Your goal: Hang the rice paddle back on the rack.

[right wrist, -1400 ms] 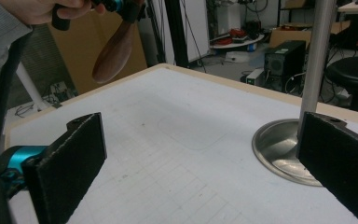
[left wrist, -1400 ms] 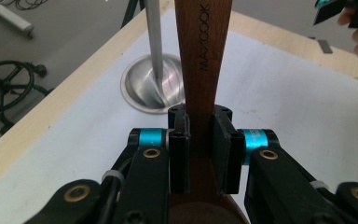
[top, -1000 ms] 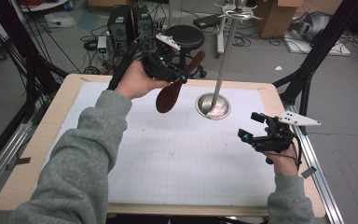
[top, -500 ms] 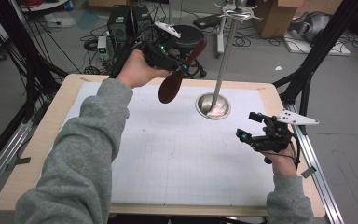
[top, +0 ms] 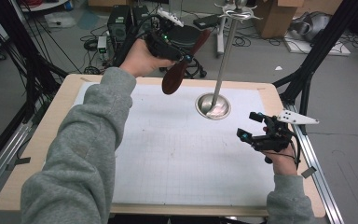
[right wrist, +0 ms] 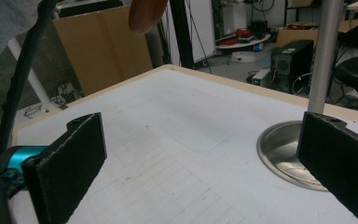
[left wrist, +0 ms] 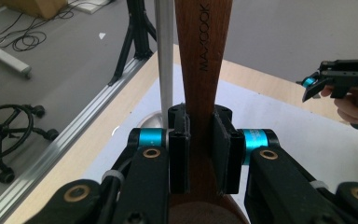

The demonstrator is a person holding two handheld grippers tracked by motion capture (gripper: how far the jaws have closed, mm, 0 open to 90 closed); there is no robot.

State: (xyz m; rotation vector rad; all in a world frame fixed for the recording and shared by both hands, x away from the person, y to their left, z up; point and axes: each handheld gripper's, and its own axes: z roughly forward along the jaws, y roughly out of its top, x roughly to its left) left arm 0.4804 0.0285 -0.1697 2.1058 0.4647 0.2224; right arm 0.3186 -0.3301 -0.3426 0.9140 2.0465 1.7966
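Note:
A dark wooden spoon point(top: 181, 67) hangs in the air over the table's far edge, with my left gripper point(top: 184, 59) shut on its handle point(left wrist: 200, 93). Its bowl points down and left, its handle up towards the top of a metal stand point(top: 223, 60). The stand's pole point(left wrist: 166, 51) rises from a round steel base point(top: 213, 106) and carries hooks at its top. My right gripper point(top: 251, 126) hovers open and holds nothing, low over the table's right side near the base point(right wrist: 286, 154). The spoon's bowl point(right wrist: 145, 15) shows at the top of the right gripper view.
A white gridded mat point(top: 182, 154) covers the wooden table point(top: 51, 135). Beyond the far edge are a black stool point(top: 186, 37), computer cases, cables and cardboard boxes. Black frame legs stand at the table's right corner point(top: 307, 74).
My left gripper has lifted the spoon higher and farther back, towards the top of the stand. The right gripper has stayed almost still.

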